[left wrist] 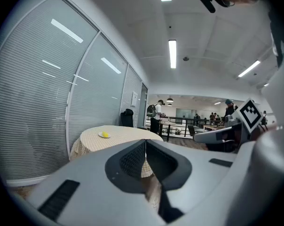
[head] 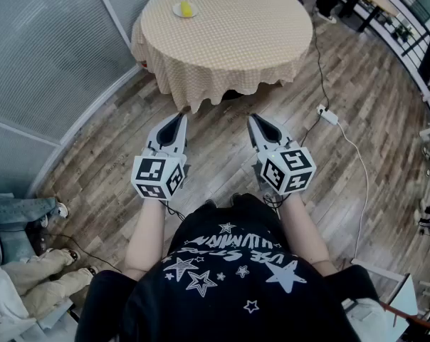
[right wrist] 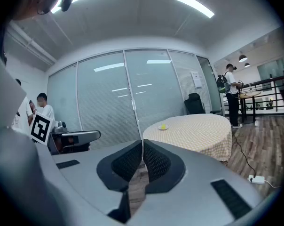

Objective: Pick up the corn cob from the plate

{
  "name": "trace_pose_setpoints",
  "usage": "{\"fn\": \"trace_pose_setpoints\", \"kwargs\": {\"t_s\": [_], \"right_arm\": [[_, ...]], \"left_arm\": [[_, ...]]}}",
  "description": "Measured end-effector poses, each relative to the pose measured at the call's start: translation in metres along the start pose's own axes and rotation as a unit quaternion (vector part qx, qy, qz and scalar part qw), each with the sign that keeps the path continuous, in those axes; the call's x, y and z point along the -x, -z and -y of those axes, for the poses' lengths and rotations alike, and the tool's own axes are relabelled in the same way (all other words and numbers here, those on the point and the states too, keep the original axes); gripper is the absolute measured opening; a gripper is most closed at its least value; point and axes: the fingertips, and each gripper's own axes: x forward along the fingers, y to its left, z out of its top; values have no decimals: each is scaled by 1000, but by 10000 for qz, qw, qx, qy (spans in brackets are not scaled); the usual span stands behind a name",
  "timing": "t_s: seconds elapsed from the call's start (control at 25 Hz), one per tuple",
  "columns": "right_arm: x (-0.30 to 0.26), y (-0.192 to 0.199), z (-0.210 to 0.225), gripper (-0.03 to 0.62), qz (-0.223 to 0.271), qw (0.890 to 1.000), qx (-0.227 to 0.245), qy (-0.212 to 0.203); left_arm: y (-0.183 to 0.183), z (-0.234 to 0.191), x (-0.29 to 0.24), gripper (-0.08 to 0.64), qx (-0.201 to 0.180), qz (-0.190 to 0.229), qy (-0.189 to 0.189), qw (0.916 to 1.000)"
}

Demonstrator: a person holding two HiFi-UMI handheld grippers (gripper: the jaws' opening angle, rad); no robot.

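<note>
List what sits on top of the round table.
A small plate holding the yellow corn cob, near the far left edge. A checked cloth covers everything else and drapes down, hiding whatever is underneath.

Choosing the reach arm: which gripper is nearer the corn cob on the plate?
Left, slightly. The left gripper is almost in line with the corn cob on its plate. The right gripper is as far back but offset right. Both are short of the table.

Black star-printed T-shirt; grey left gripper and right gripper.
</note>
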Motion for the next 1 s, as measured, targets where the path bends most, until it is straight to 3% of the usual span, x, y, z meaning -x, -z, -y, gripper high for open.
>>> {"fn": "trace_pose_setpoints", "kwargs": {"t_s": [0.28,0.72,1.0], "right_arm": [[-9,0,-14,29,-58,10000,40,-38],[-17,6,-32,29,-161,9996,119,-175],[-20,9,-36,29,-83,9994,-275,-174]], "left_arm": [[6,-11,6,11,-215,-171,-82,9996],[13,-15,18,11,-206,-202,-137,9995],[20,-24,30,11,-45,-232,-306,9993]]}}
